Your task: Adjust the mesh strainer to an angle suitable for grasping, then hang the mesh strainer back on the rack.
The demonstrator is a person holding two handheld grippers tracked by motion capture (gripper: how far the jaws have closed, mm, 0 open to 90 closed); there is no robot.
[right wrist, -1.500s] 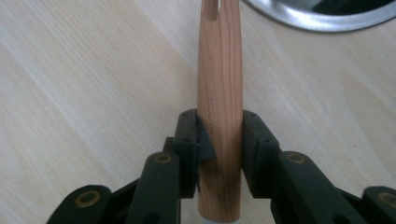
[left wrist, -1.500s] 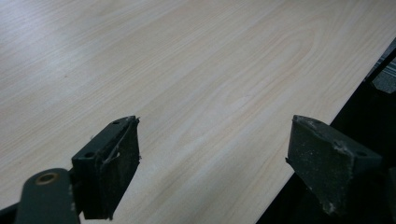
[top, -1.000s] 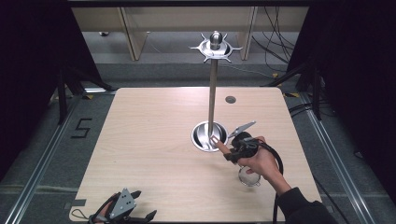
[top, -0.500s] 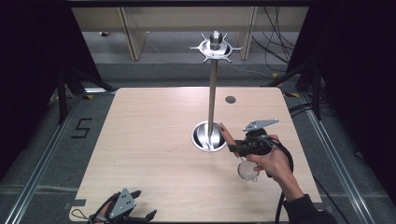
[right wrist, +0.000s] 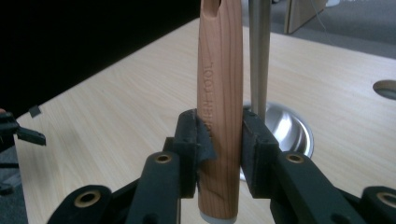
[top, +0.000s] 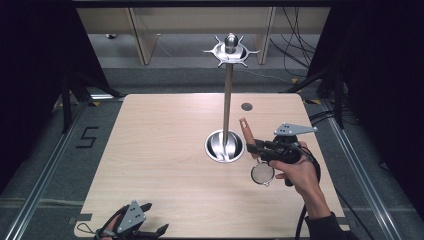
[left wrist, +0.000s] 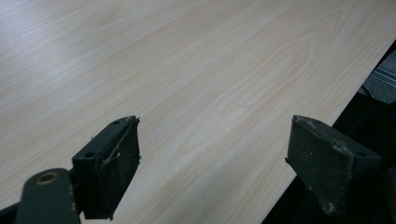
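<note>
High view: the right gripper (top: 257, 148) has lifted the strainer (top: 262, 173) off the worktop (top: 160, 150), handle up, beside the stand (top: 227, 100); hanging seems next. Left gripper view: left gripper (left wrist: 212, 172) apart, near edge. Right gripper view: clamped on the handle (right wrist: 219, 107).

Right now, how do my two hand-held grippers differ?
The right hand-held gripper is shut on the strainer's wooden handle; the left hand-held gripper is open and holds nothing. The right one is lifted beside the metal stand, with the strainer's mesh hanging below; the left one sits low at the table's near edge. Both have black padded jaws.
</note>
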